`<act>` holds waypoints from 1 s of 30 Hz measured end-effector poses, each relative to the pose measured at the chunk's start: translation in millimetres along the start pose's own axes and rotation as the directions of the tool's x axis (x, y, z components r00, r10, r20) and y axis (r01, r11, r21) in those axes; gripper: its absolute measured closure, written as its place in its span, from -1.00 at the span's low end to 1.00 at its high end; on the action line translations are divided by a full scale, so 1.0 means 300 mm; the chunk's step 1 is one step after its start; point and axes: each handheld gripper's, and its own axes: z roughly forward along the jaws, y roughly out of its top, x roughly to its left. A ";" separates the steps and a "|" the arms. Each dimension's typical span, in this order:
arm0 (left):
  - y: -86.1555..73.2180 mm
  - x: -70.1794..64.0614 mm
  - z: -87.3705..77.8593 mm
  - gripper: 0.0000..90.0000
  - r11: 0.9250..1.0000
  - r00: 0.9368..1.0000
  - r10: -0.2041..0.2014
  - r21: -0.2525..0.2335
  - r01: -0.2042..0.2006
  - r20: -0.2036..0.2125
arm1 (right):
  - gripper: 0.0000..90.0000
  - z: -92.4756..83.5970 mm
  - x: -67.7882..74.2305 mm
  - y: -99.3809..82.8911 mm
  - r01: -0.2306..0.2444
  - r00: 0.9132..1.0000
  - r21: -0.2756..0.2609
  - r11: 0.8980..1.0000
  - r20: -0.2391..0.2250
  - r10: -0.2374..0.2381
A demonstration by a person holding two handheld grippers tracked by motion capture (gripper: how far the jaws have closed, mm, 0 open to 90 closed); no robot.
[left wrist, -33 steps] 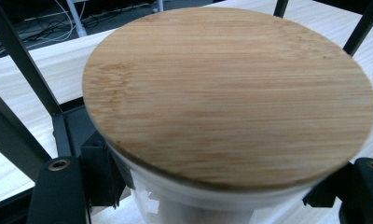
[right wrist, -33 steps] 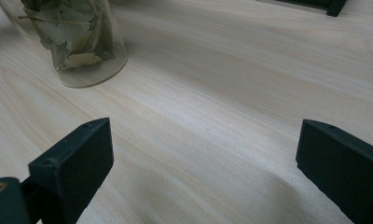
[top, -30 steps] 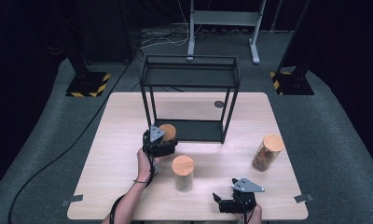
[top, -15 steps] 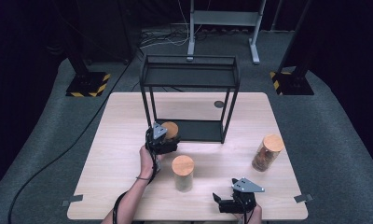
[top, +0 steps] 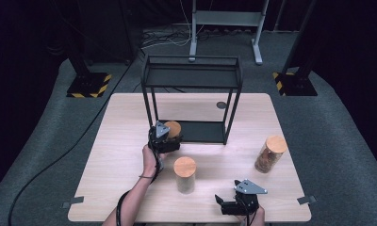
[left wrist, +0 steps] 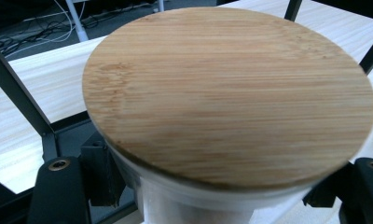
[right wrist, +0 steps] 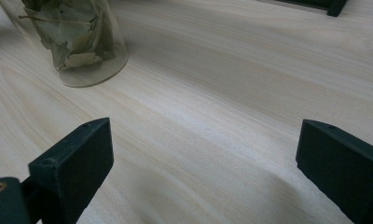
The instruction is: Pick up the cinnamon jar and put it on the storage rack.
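At shelf's front edge | left gripper (top: 166,140) pinching jar (top: 173,128) | right gripper (top: 230,204) spread, idle | next: set jar onto bottom shelf (top: 203,132)

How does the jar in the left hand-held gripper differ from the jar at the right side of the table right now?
The held jar is clamped in the left hand-held gripper at the black rack; the right jar stands free on the table, clear of the rack. The right jar shows brownish contents through its glass; the held jar's contents cannot be made out. Both have round bamboo lids.
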 end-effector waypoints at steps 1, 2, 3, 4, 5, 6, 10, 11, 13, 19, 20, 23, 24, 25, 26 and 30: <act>0.001 0.000 0.003 -0.44 1.000 1.000 0.004 0.002 -0.004 -0.001 | -0.93 0.000 0.000 0.000 0.000 1.000 0.000 1.000 0.000 0.000; 0.002 -0.001 0.006 -0.44 1.000 1.000 0.005 0.002 -0.005 -0.001 | -0.93 0.000 0.000 0.000 0.001 1.000 0.000 1.000 0.001 -0.001; 0.003 -0.001 0.009 -0.44 1.000 1.000 0.007 0.002 -0.007 -0.001 | -0.93 0.000 0.001 0.000 0.002 1.000 -0.001 1.000 0.002 -0.002; 0.005 -0.001 0.012 -0.45 1.000 1.000 0.008 0.007 -0.008 -0.001 | -0.93 0.000 0.001 0.000 0.002 1.000 -0.001 1.000 0.003 -0.002; 0.006 -0.001 0.015 -0.45 1.000 1.000 0.007 0.005 -0.007 -0.001 | -0.93 0.000 0.001 0.000 0.003 1.000 -0.001 1.000 0.003 -0.003; 0.008 -0.002 0.018 -0.45 1.000 1.000 0.007 0.005 -0.007 -0.001 | -0.93 0.000 0.001 0.000 0.003 1.000 -0.001 1.000 0.003 -0.003; 0.014 -0.003 0.027 -0.45 1.000 1.000 0.010 0.003 -0.010 -0.001 | -0.93 0.000 0.001 0.000 0.003 1.000 -0.001 1.000 0.003 -0.003; 0.015 -0.004 0.029 -0.45 1.000 1.000 0.011 0.004 -0.011 -0.001 | -0.93 0.000 0.001 0.000 0.003 1.000 -0.001 1.000 0.003 -0.003; 0.018 -0.006 0.035 -0.44 1.000 1.000 0.015 0.004 -0.015 -0.002 | -0.93 0.000 0.001 0.000 0.004 1.000 -0.002 1.000 0.003 -0.004; 0.023 -0.010 0.054 -0.45 1.000 1.000 0.021 0.010 -0.020 -0.003 | -0.93 0.000 0.002 0.000 0.005 1.000 -0.001 1.000 0.005 -0.005; 0.025 -0.010 0.057 -0.45 1.000 1.000 0.019 0.011 -0.019 -0.003 | -0.93 0.000 0.002 0.000 0.005 1.000 -0.001 1.000 0.005 -0.005; 0.030 -0.009 0.066 -0.44 1.000 1.000 0.013 0.010 -0.013 -0.008 | -0.93 0.000 0.002 0.000 0.005 1.000 -0.001 1.000 0.005 -0.005; 0.032 -0.009 0.070 -0.45 1.000 1.000 0.013 0.010 -0.013 -0.009 | -0.93 0.000 0.002 0.000 0.005 1.000 0.000 1.000 0.005 -0.005; 0.033 -0.010 0.073 -0.44 1.000 1.000 0.014 0.011 -0.014 -0.011 | -0.93 0.000 0.002 0.000 0.004 1.000 0.000 1.000 0.005 -0.004; 0.035 -0.010 0.077 -0.45 1.000 1.000 0.014 0.013 -0.014 -0.011 | -0.93 0.000 0.002 0.000 0.004 1.000 0.000 1.000 0.006 -0.004; 0.041 -0.010 0.088 -0.45 1.000 1.000 0.013 0.011 -0.012 -0.017 | -0.93 0.000 0.002 0.000 0.004 1.000 0.000 1.000 0.007 -0.004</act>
